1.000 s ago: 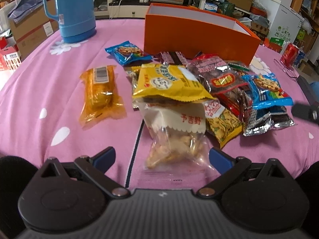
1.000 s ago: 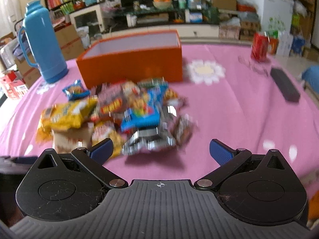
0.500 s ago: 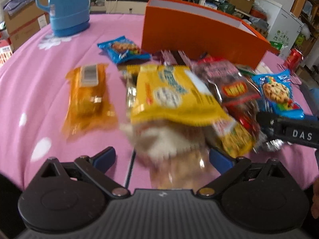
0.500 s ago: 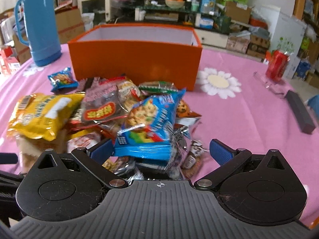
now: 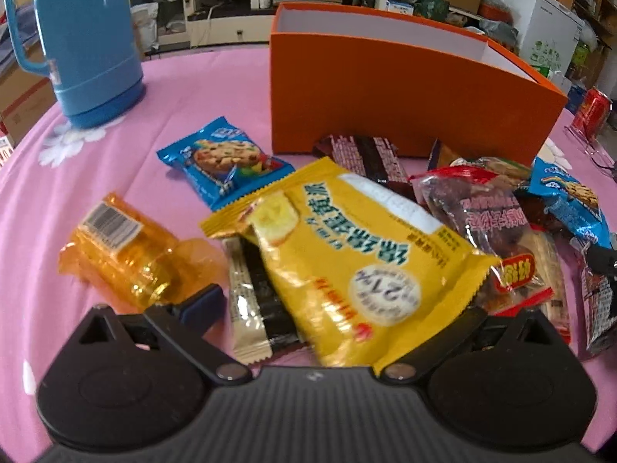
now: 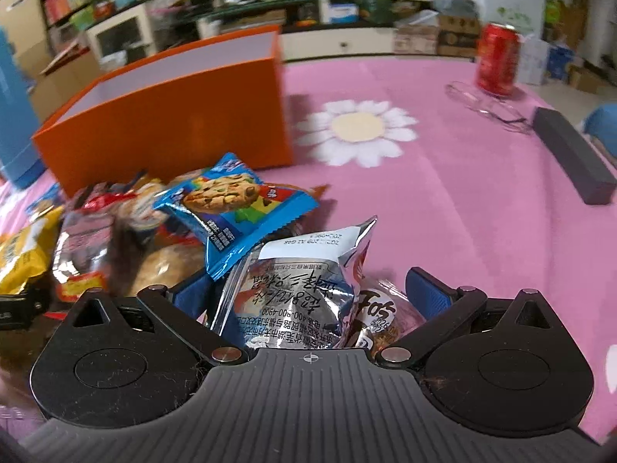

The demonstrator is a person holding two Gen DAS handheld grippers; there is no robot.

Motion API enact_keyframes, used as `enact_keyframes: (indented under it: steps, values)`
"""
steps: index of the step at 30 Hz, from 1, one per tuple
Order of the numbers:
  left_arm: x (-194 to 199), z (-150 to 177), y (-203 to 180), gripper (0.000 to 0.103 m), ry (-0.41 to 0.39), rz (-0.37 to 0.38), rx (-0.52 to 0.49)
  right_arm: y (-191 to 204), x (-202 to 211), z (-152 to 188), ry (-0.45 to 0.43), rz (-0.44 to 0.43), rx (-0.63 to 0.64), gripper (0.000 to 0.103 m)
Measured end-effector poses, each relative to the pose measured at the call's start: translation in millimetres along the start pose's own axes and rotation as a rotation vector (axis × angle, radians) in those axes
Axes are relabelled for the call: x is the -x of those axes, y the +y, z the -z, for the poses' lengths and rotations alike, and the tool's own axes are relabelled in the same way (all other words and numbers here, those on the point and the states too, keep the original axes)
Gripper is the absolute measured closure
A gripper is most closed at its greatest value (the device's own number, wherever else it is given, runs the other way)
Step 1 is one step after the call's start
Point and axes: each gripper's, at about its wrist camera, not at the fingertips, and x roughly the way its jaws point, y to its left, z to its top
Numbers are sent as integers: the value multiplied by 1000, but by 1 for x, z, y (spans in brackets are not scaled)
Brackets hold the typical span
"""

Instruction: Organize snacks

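A heap of snack packets lies on the pink cloth in front of an open orange box (image 5: pixel 405 88), which also shows in the right wrist view (image 6: pixel 173 123). My left gripper (image 5: pixel 331 308) is open around a big yellow packet (image 5: pixel 347 254); the packet hides its right finger. My right gripper (image 6: pixel 308 293) is open around a silver packet (image 6: pixel 293 289), with a blue cookie packet (image 6: pixel 235 208) just beyond. An orange wrapped snack (image 5: pixel 123 247) and a second blue cookie packet (image 5: pixel 219 158) lie to the left.
A blue thermos (image 5: pixel 85 38) stands at the far left. A red can (image 6: pixel 497 58), a pair of glasses (image 6: pixel 486 104) and a dark long case (image 6: pixel 570 154) lie on the right. Shelves and cartons stand beyond the table.
Both grippers have moved forward into the heap. The yellow packet now sits between the left fingers and the silver packet between the right ones.
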Motion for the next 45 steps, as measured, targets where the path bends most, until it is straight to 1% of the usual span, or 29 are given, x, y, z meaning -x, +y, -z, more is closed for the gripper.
enact_keyframes:
  steps: [2, 3, 5, 7, 9, 10, 11, 12, 13, 14, 15, 17, 18, 19, 21, 23, 24, 26, 29, 30, 32, 33, 34, 37, 41, 43, 45]
  values:
    - [18, 6, 5, 3, -23, 32, 14, -6, 6, 0, -18, 21, -26, 11]
    - [29, 11, 9, 3, -39, 60, 22, -9, 13, 0, -34, 14, -39, 11]
    - [56, 26, 17, 3, -72, 119, 46, -13, 33, 5, -86, -25, -65, 11]
    - [76, 43, 24, 3, -89, 141, 75, -14, 51, 12, -134, -57, -73, 11]
    - [89, 65, 28, 3, -76, 171, 114, -15, 69, 23, -190, -91, -79, 11]
    - [92, 74, 26, 3, -61, 192, 118, -14, 77, 27, -208, -122, -84, 11]
    - [92, 81, 24, 3, -46, 209, 115, -14, 82, 33, -208, -171, -91, 11]
    - [90, 85, 21, 3, -34, 223, 111, -12, 83, 37, -188, -211, -92, 11]
    - [85, 85, 17, 3, -18, 216, 119, -10, 82, 40, -163, -241, -89, 11]
    - [80, 81, 17, 3, -4, 204, 135, -8, 80, 43, -142, -250, -81, 11]
    - [76, 77, 16, 3, 4, 207, 159, -6, 78, 45, -132, -240, -71, 11]
    - [70, 68, 16, 3, -11, 226, 222, -7, 75, 46, -115, -217, -64, 11]
    - [66, 63, 16, 3, -21, 218, 246, -10, 75, 45, -114, -214, -70, 11]
    - [61, 59, 15, 3, -38, 190, 255, -13, 76, 45, -114, -210, -82, 11]
    - [50, 53, 15, 4, -30, 97, 253, -21, 74, 45, -108, -193, -100, 11]
    - [48, 51, 17, 3, -33, 29, 217, -29, 69, 45, -86, -173, -124, 11]
    - [50, 52, 22, 3, -32, 26, 216, -31, 64, 45, -76, -173, -136, 11]
    - [54, 52, 37, 3, -22, 15, 245, -37, 63, 47, -75, -183, -157, 11]
    - [61, 53, 58, 3, -19, -44, 286, -42, 61, 48, -78, -182, -171, 11]
    - [64, 54, 64, 4, -14, -46, 310, -43, 60, 49, -74, -183, -172, 11]
    - [72, 54, 68, 3, -23, 27, 357, -41, 58, 50, -67, -186, -170, 11]
    - [75, 54, 66, 3, -32, 54, 361, -41, 58, 51, -67, -183, -167, 11]
    - [76, 53, 61, 3, -37, 66, 338, -41, 58, 51, -65, -177, -165, 11]
    - [66, 49, 37, 3, -27, 22, 216, -45, 57, 52, -59, -163, -178, 11]
    - [55, 44, 19, 3, -19, -13, 39, -47, 59, 53, -48, -156, -158, 11]
    - [61, 41, 15, 4, -37, -1, -52, -48, 57, 55, -29, -153, -156, 11]
    - [67, 39, 14, 3, -46, 9, -137, -53, 51, 57, 4, -160, -183, 11]
